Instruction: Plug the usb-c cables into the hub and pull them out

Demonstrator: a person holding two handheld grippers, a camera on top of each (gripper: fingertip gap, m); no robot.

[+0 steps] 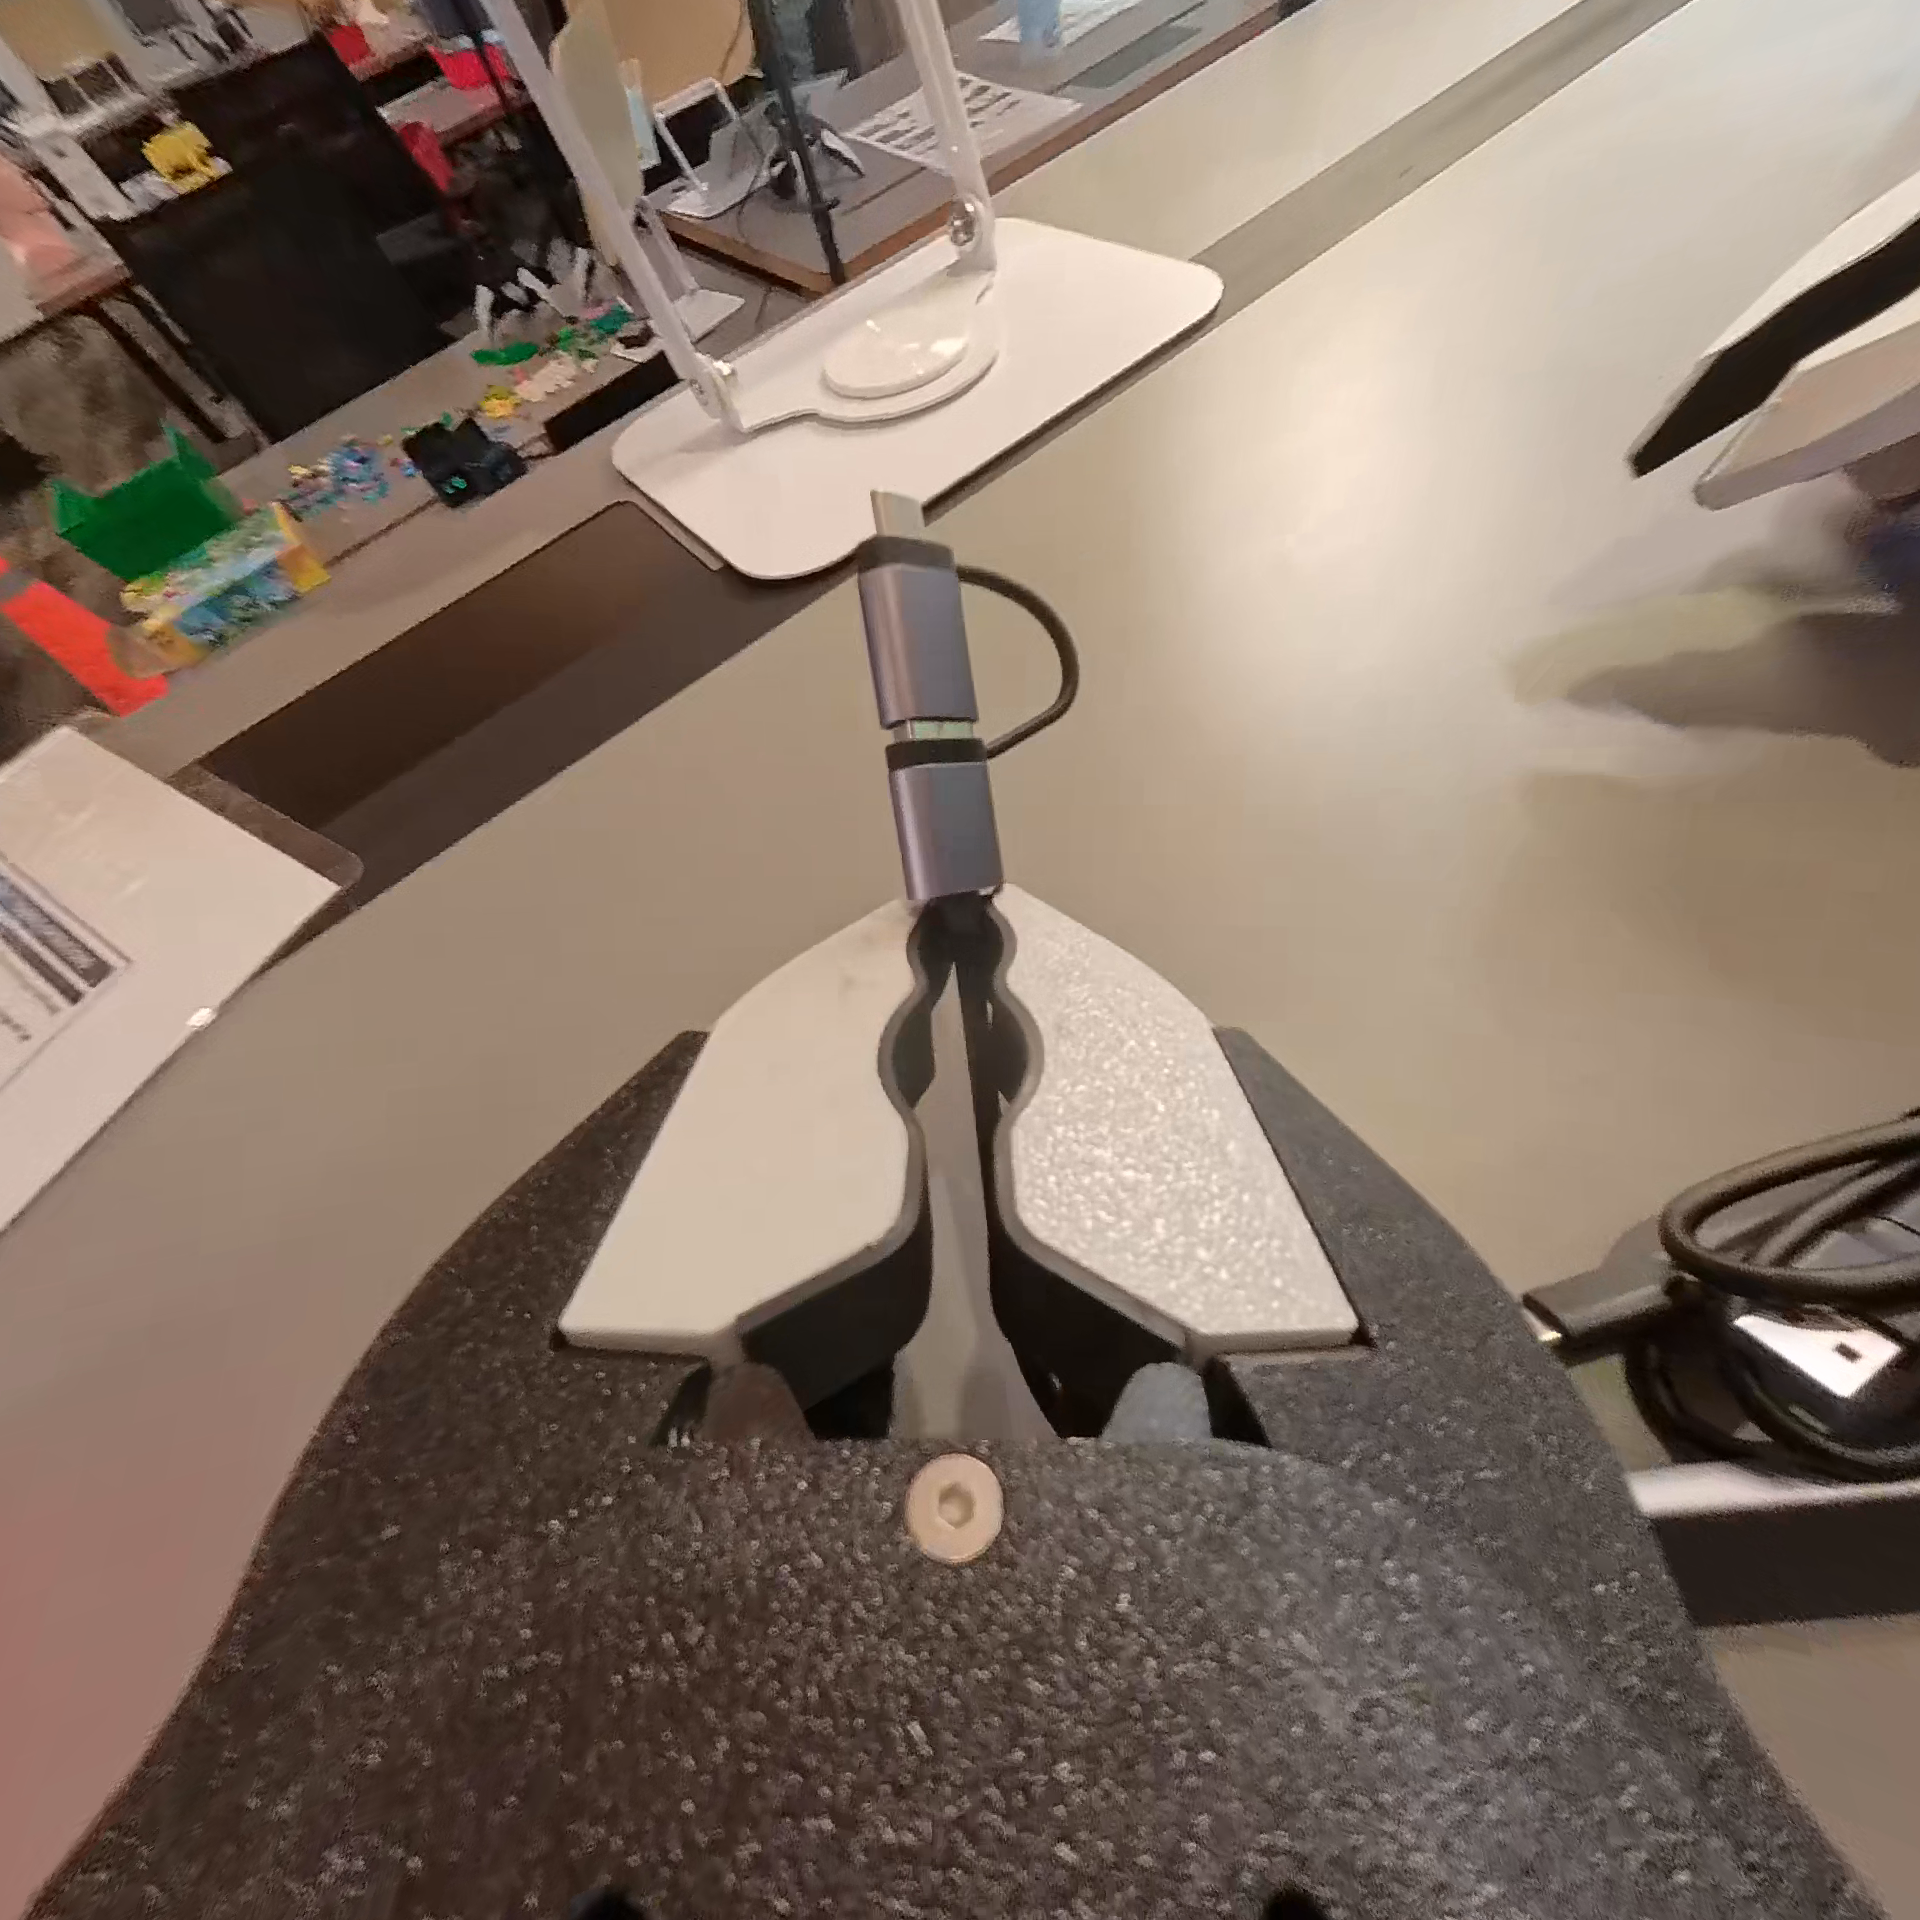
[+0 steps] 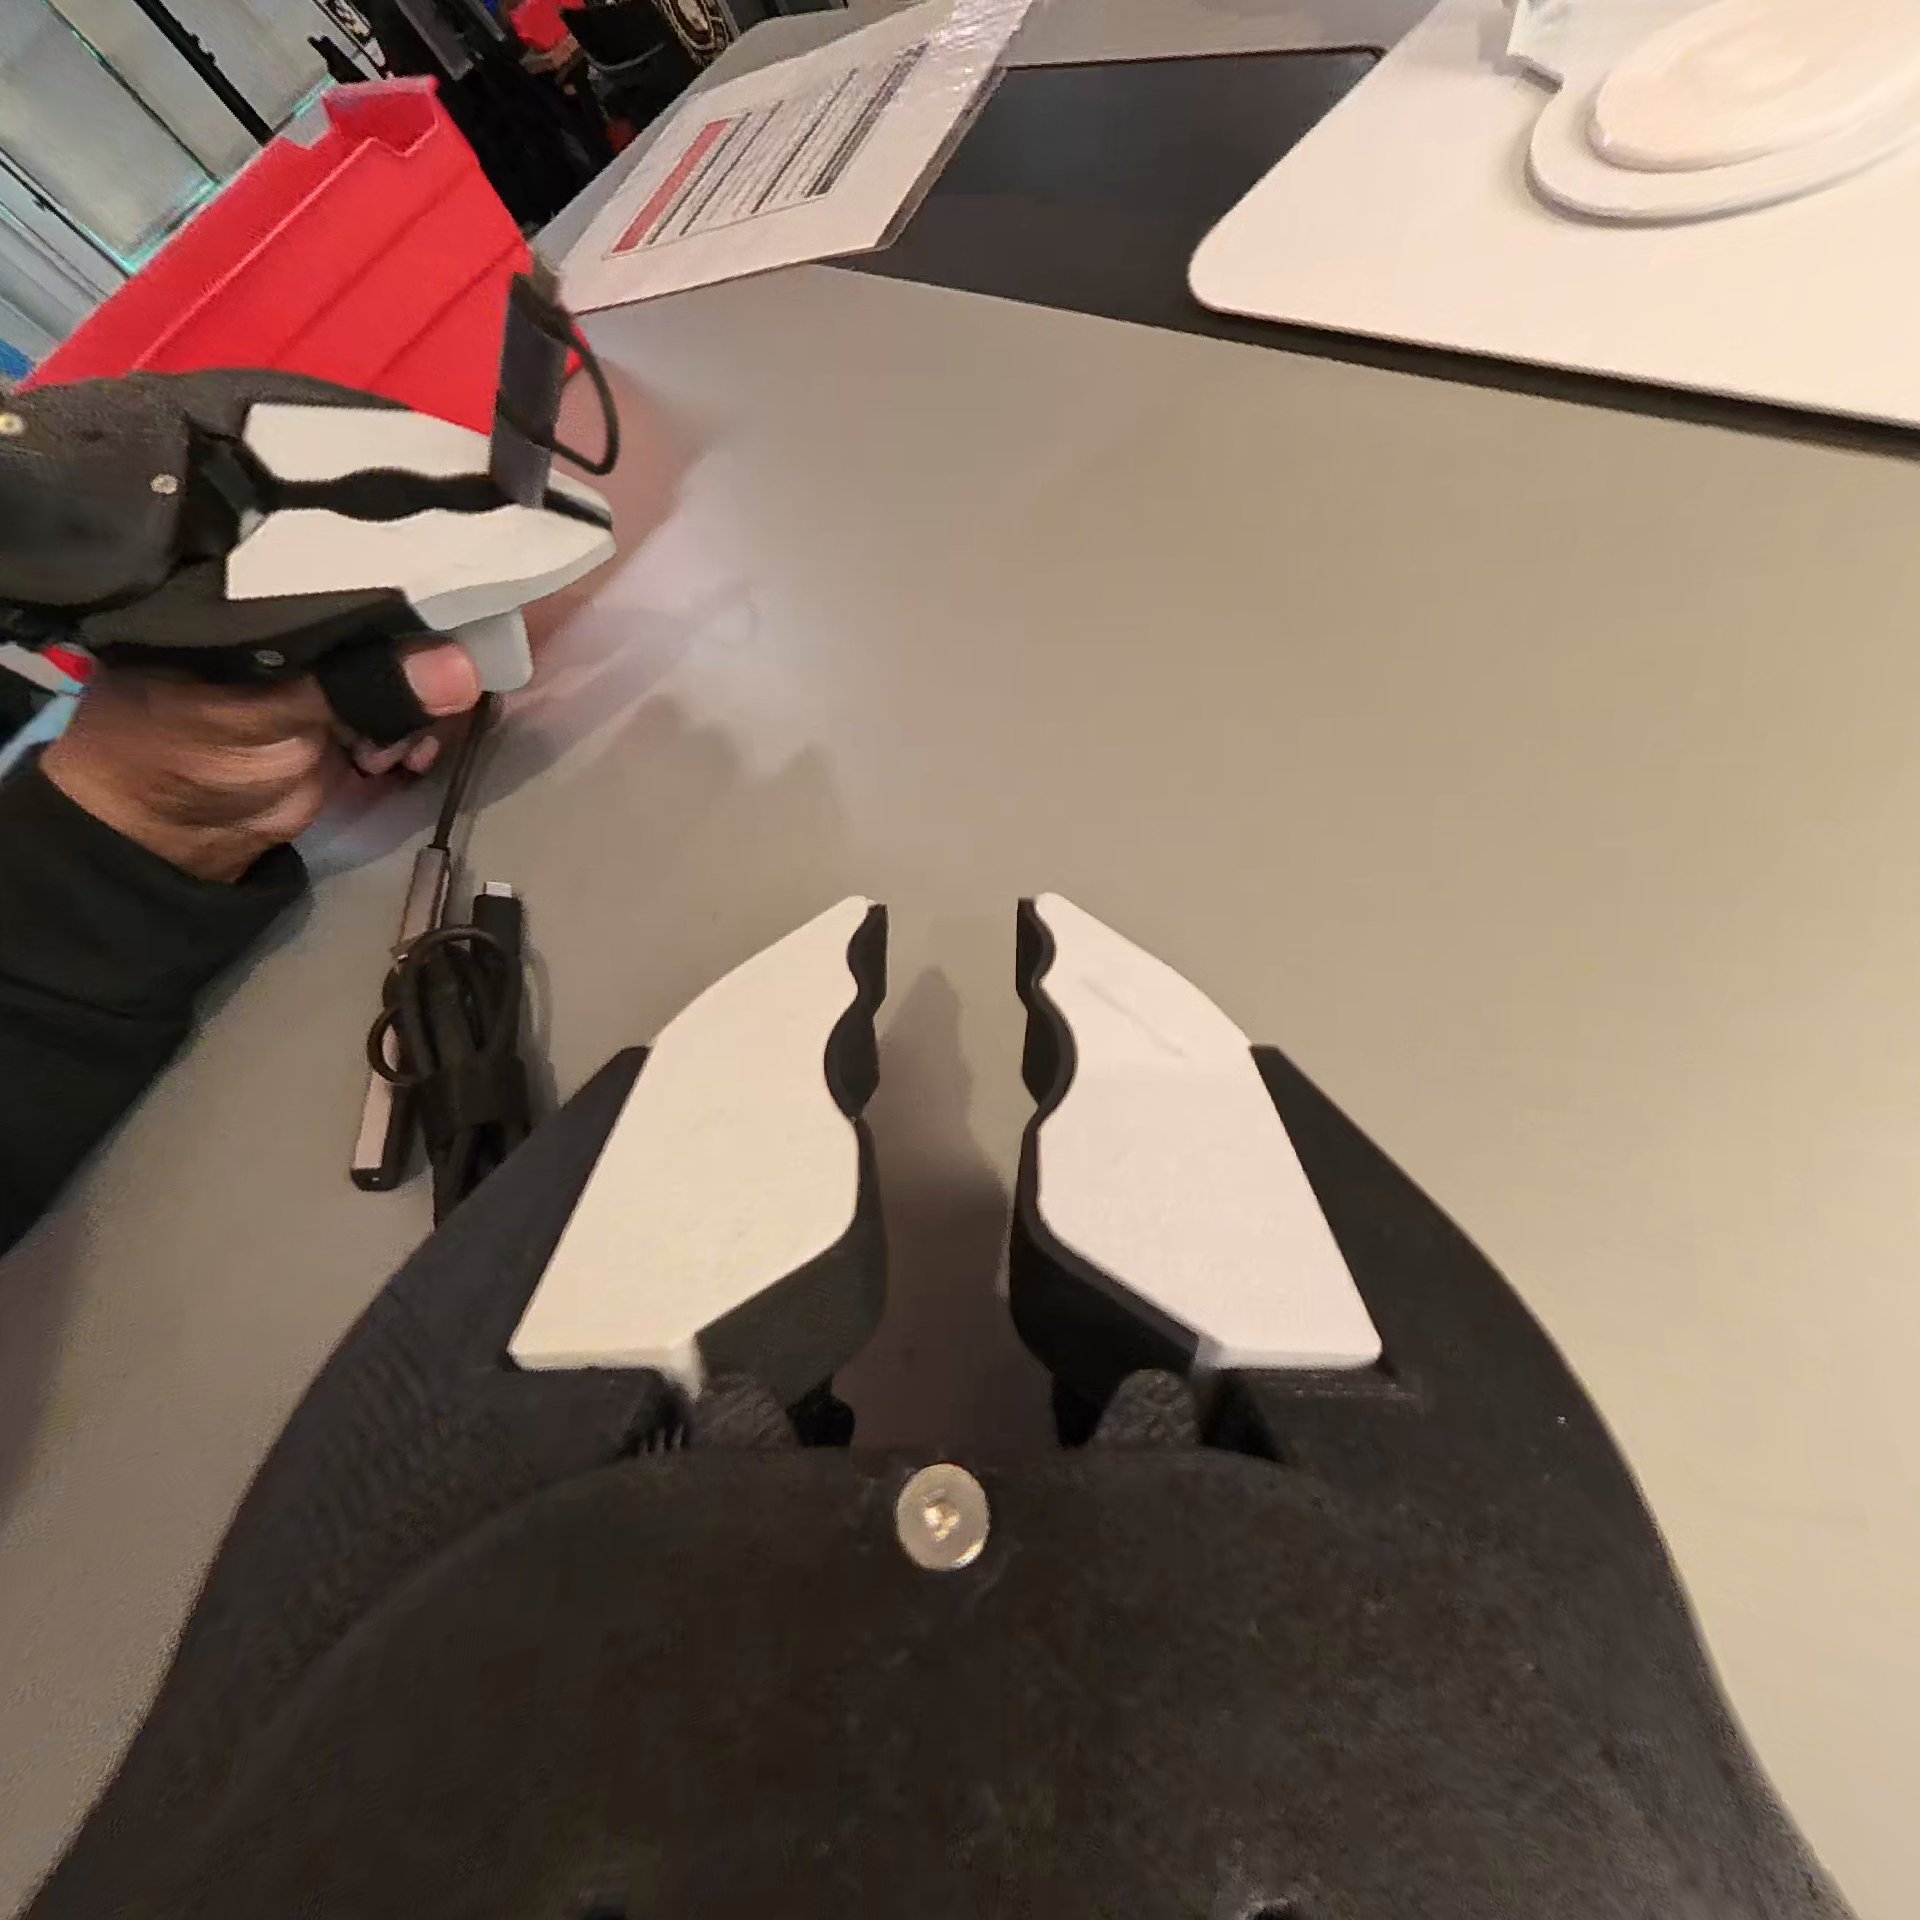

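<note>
My left gripper (image 1: 956, 912) is shut on a thin black cable (image 1: 971, 997). The cable's grey USB plug (image 1: 930, 727), with a tethered adapter on it, sticks out past the fingertips, above the grey table. In the right wrist view the left gripper (image 2: 587, 520) is at the left, held in a hand, with the plug (image 2: 530, 405) upright. My right gripper (image 2: 951, 914) is open and empty over bare table; its fingertips show in the left wrist view (image 1: 1673, 478). The slim grey hub (image 2: 376, 1132) lies under a coiled black cable (image 2: 497, 914), and both also show in the left wrist view: hub (image 1: 1766, 1548), cable (image 1: 1766, 1195).
A white lamp base plate (image 1: 935, 416) (image 2: 1558, 260) stands at the table's far side beside a dark recess (image 1: 499, 665). A printed sheet (image 2: 790, 135) and a red bin (image 2: 312, 239) are at the far left. A green bin (image 1: 135, 509) and toy bricks sit on another table.
</note>
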